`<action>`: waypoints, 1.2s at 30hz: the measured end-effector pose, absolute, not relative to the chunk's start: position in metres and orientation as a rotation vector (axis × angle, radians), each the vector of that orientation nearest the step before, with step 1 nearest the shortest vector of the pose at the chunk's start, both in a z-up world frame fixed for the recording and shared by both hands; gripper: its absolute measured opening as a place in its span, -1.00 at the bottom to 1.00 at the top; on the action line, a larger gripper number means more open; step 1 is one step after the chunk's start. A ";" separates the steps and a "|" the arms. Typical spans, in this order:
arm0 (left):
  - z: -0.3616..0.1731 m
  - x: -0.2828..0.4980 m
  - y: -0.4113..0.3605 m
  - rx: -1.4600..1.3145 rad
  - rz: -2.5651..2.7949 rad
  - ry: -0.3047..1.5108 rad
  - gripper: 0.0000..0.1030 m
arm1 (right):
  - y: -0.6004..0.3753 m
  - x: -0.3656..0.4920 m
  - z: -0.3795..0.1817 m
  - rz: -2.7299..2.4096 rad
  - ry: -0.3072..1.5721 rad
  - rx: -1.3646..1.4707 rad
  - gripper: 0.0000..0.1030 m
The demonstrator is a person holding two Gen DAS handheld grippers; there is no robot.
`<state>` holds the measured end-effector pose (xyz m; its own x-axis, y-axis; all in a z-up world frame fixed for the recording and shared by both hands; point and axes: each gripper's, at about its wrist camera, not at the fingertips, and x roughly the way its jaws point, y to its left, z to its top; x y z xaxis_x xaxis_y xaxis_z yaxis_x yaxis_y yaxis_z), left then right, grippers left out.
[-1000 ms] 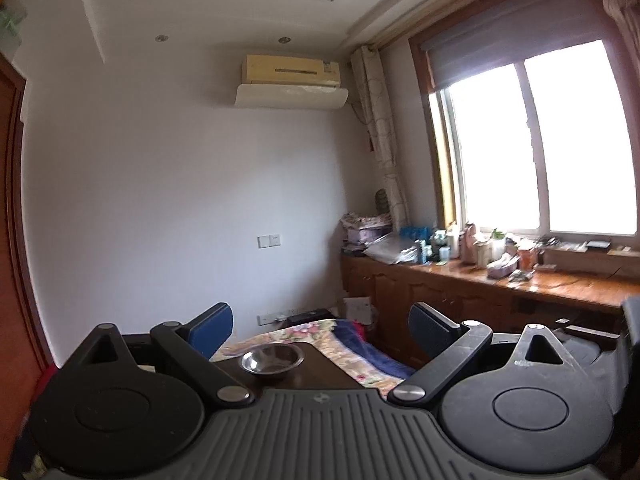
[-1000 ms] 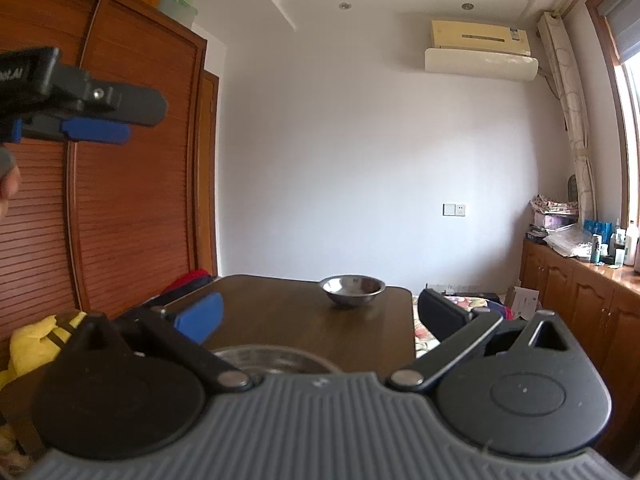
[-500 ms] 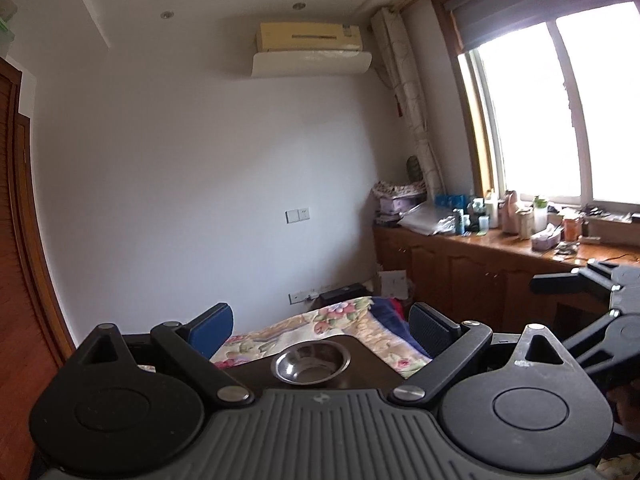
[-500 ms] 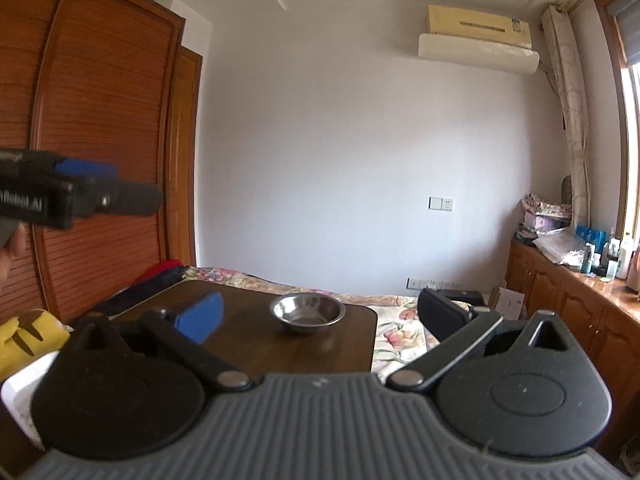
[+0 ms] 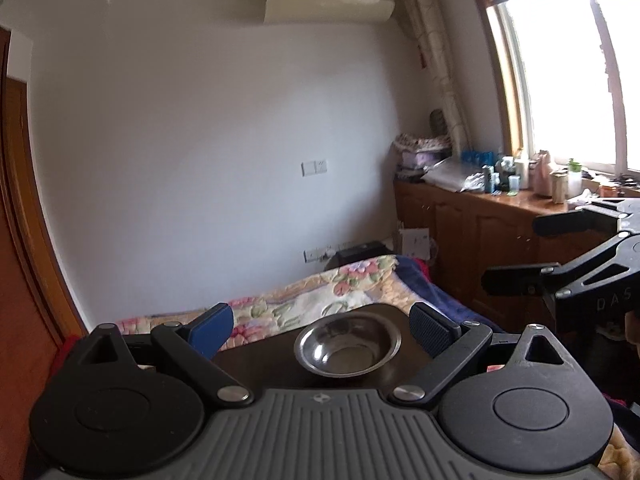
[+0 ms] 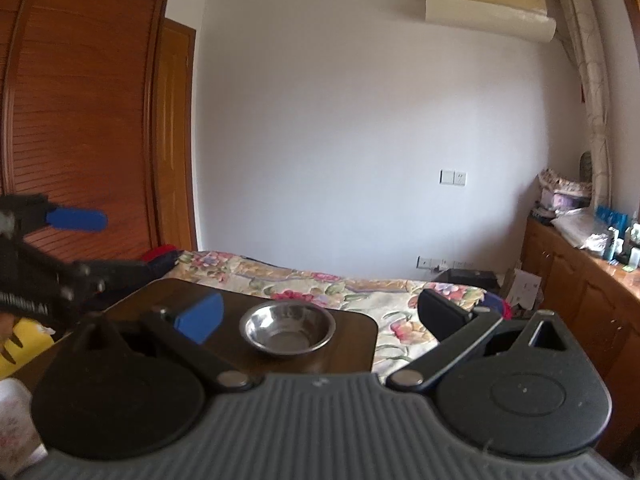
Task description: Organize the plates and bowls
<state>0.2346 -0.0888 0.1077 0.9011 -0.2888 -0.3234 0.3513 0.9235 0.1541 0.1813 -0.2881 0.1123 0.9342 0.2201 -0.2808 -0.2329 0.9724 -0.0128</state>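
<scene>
A small steel bowl (image 5: 347, 345) sits alone near the far end of a dark wooden table (image 5: 256, 364). My left gripper (image 5: 320, 326) is open above the table, and the bowl lies between and just beyond its blue-padded fingers. In the right wrist view the same bowl (image 6: 289, 327) shows ahead between the fingers of my right gripper (image 6: 320, 312), which is open and empty. The left gripper (image 6: 76, 248) appears at that view's left edge, and the right gripper (image 5: 516, 252) at the left wrist view's right edge. A white plate's rim (image 6: 14, 432) peeks in at the bottom left.
Beyond the table lies a bed with a floral quilt (image 6: 360, 288). A wooden wardrobe (image 6: 80, 120) stands on the left. A cluttered wooden cabinet (image 5: 500, 224) runs under the window on the right. A yellow soft toy (image 6: 20, 344) lies at the left.
Both cameras have tilted down and come closer to the table, so the bowl looks larger and nearer. The left gripper has dropped lower in the right wrist view. Both stay open.
</scene>
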 end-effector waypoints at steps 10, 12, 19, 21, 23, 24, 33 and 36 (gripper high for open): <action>0.066 0.324 -0.081 0.169 -0.258 0.436 1.00 | -0.268 0.252 0.083 0.246 0.389 -0.083 0.89; 0.057 0.340 -0.081 0.155 -0.250 0.468 0.93 | -0.266 0.267 0.075 0.248 0.428 -0.066 0.71; 0.027 0.382 -0.086 0.131 -0.250 0.573 0.61 | -0.277 0.306 0.043 0.225 0.530 0.057 0.43; 0.022 0.391 -0.086 0.100 -0.249 0.603 0.49 | -0.278 0.313 0.035 0.225 0.557 0.066 0.39; 0.018 0.397 -0.086 0.078 -0.263 0.631 0.39 | -0.277 0.318 0.029 0.222 0.582 0.074 0.28; 0.017 0.398 -0.086 0.061 -0.269 0.633 0.38 | -0.277 0.320 0.026 0.222 0.593 0.080 0.25; 0.018 0.388 -0.098 0.041 -0.305 0.657 -0.07 | -0.268 0.318 0.026 0.297 0.633 0.135 -0.60; 0.019 0.381 -0.099 0.035 -0.305 0.662 -0.08 | -0.262 0.315 0.028 0.282 0.637 0.122 -0.63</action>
<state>0.3809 -0.0991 0.0188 0.7456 -0.2678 -0.6102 0.2902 0.9548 -0.0644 0.3146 -0.2625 0.0284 0.7674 0.2967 -0.5684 -0.2223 0.9546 0.1982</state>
